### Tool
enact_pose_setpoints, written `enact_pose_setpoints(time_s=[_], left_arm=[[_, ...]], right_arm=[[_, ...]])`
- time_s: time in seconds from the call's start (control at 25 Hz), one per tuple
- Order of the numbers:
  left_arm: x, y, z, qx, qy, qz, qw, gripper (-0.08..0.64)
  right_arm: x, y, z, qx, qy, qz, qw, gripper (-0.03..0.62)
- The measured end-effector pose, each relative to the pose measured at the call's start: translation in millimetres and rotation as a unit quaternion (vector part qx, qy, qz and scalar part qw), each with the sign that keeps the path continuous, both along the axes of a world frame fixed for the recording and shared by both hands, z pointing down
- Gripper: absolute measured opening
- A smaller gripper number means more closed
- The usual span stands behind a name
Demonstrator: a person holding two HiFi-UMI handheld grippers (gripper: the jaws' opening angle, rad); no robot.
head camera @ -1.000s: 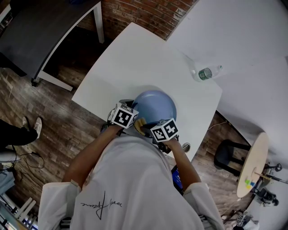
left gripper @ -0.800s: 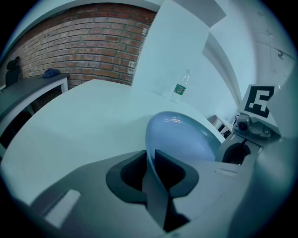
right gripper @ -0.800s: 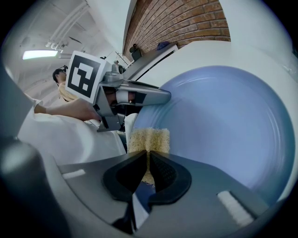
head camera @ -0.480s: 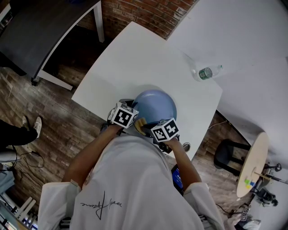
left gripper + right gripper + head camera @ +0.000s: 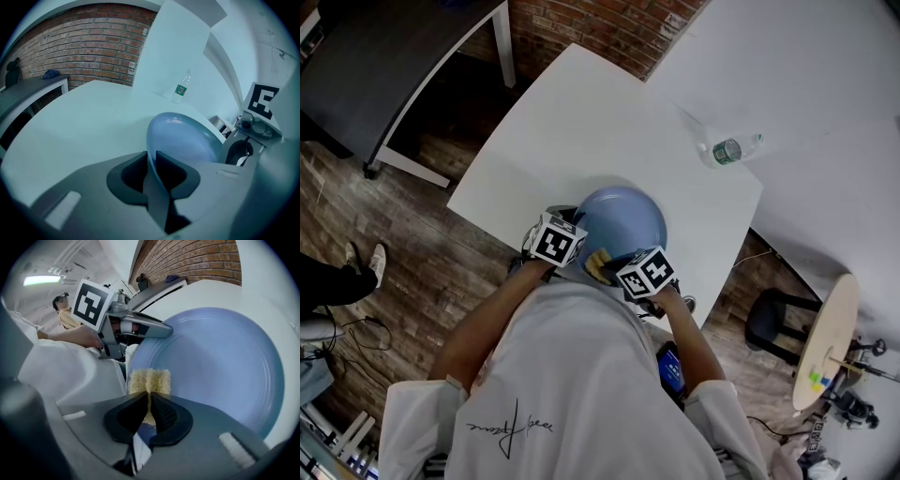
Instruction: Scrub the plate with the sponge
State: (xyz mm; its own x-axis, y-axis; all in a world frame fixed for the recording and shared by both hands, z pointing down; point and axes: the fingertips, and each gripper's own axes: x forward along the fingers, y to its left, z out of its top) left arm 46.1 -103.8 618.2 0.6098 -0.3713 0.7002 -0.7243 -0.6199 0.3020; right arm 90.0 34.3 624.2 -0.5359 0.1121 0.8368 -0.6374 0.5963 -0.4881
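A pale blue plate [image 5: 623, 218] rests near the front edge of the white table [image 5: 562, 122]. My left gripper [image 5: 572, 240] is shut on the plate's near left rim [image 5: 151, 154], which runs between its jaws and holds the plate [image 5: 185, 140] tilted up. My right gripper [image 5: 614, 267] is shut on a yellow sponge [image 5: 598, 264]. In the right gripper view the sponge [image 5: 149, 381] sticks out past the jaws and lies against the plate's [image 5: 220, 366] near left edge, just below the left gripper [image 5: 161, 330].
A plastic water bottle [image 5: 729, 151] with a green label lies at the table's far right; it also shows as the bottle [image 5: 181, 88] in the left gripper view. A dark table [image 5: 394, 66] stands at upper left, a stool [image 5: 778, 323] at right. A person's shoes [image 5: 364, 262] are on the wood floor.
The right gripper and the sponge have shifted slightly along the plate's near rim. The left gripper keeps its hold on the plate.
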Motion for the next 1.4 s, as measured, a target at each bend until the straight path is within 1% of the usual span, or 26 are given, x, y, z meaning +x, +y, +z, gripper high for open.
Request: enact_pose_setpoints(time_s=[0.08, 0.24, 0.68, 1.4], left_arm=[[0.2, -0.9, -1.0, 0.004, 0.0, 0.001, 1.0, 0.072], [-1.3, 1.1, -0.3, -0.002, -0.002, 0.0, 1.0, 0.072], [-1.7, 1.4, 0.3, -0.003, -0.003, 0.0, 1.0, 0.072], [-0.9, 0.4, 0.7, -0.002, -0.002, 0.0, 1.0, 0.072]], right_arm=[[2.6, 1.8, -0.1, -0.001, 0.006, -0.005, 1.0, 0.028], [7.1, 3.7, 0.1, -0.006, 0.012, -0.006, 1.0, 0.028], [18.4, 5.7, -0.6, -0.012, 0.017, 0.007, 1.0, 0.028], [30.0, 7.2, -1.2, -0.009, 0.049, -0.02, 0.999, 0.028]])
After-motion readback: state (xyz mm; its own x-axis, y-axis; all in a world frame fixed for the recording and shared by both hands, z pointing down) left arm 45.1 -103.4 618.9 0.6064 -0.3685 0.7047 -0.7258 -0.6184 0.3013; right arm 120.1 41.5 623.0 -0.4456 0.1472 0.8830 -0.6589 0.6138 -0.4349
